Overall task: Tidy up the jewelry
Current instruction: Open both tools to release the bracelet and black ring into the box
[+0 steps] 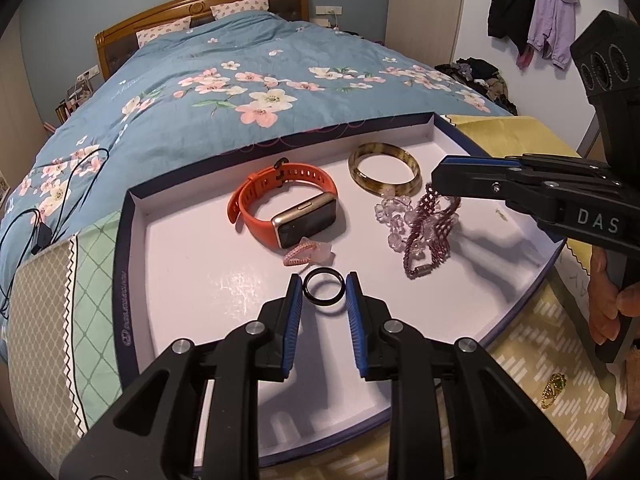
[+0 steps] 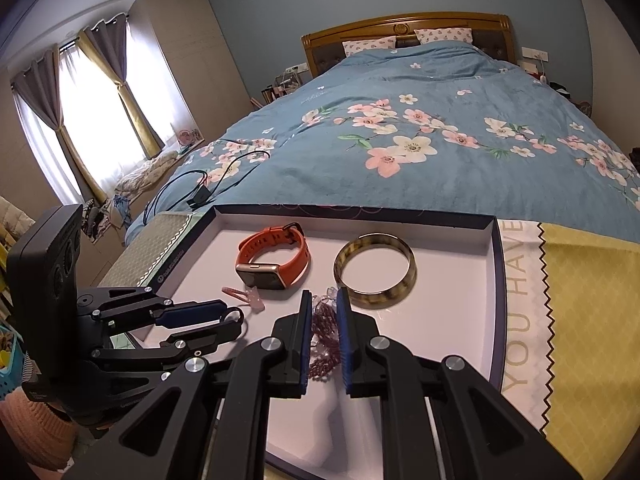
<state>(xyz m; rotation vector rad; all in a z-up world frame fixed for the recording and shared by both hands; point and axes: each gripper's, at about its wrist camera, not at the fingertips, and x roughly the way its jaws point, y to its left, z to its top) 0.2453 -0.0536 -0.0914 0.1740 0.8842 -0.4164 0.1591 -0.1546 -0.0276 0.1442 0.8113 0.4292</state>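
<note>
A white tray (image 1: 180, 264) with a dark rim holds an orange smartwatch (image 1: 288, 210), a brown bangle (image 1: 384, 172), a pink hair clip (image 1: 306, 254), clear beads (image 1: 394, 212) and a purple bead bracelet (image 1: 430, 232). My left gripper (image 1: 323, 286) is shut on a black ring (image 1: 323, 293) that sits low over the tray floor. My right gripper (image 2: 323, 300) is shut on the purple bead bracelet (image 2: 324, 332) and holds one end up while the rest hangs onto the tray (image 2: 460, 280). The watch (image 2: 272, 258), bangle (image 2: 374, 274) and clip (image 2: 244, 294) lie beyond it.
The tray rests on a yellow and white cloth (image 2: 580, 300) at the foot of a bed with a blue floral duvet (image 1: 240, 92). A gold and green ring (image 1: 554, 388) lies on the cloth right of the tray. Black cables (image 2: 208, 188) lie on the bed.
</note>
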